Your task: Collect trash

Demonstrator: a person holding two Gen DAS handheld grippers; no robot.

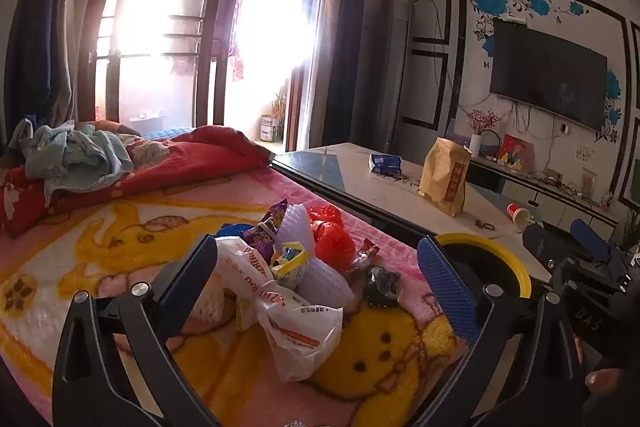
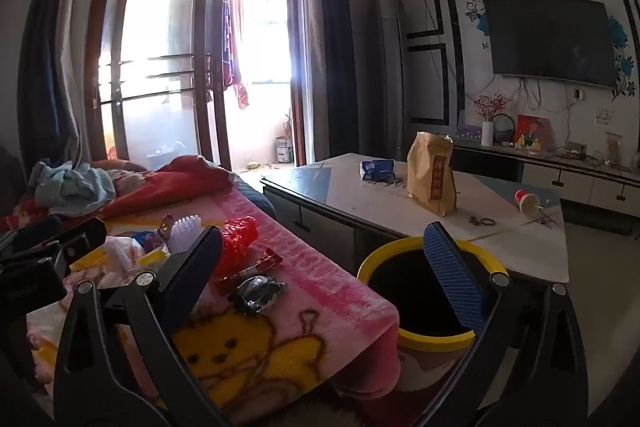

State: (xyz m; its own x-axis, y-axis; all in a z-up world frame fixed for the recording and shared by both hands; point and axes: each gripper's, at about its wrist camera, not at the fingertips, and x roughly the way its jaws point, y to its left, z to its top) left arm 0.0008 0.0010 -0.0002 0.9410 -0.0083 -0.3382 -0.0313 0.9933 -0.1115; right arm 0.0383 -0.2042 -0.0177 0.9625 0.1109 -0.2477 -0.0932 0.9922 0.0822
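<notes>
The trash [image 1: 288, 267] lies in a heap on the pink blanket [image 1: 80, 267] of the bed: a white plastic bag [image 1: 296, 323], a red bag [image 1: 334, 241], a purple wrapper [image 1: 268, 227], white foam netting [image 1: 320, 279] and a dark crumpled wrapper [image 1: 382, 285]. The bin [image 2: 400, 337], with its yellow rim, stands on the floor just beside the edge of the bed, between the bed and the table [image 2: 360, 203]. Its inside looks dark, so it is not possible to tell if something is already in it.

The left gripper [image 1: 316, 283] hovers over the heap with its jaws spread wide, and nothing is pressed between them. The right gripper [image 2: 324, 267] is also wide open and empty, and it points toward the bin and the dark wrapper.

The task seems to be at its start. The whole heap is not yet collected, and 1 red cup [image 2: 527, 202] lies on its side on the table.
</notes>
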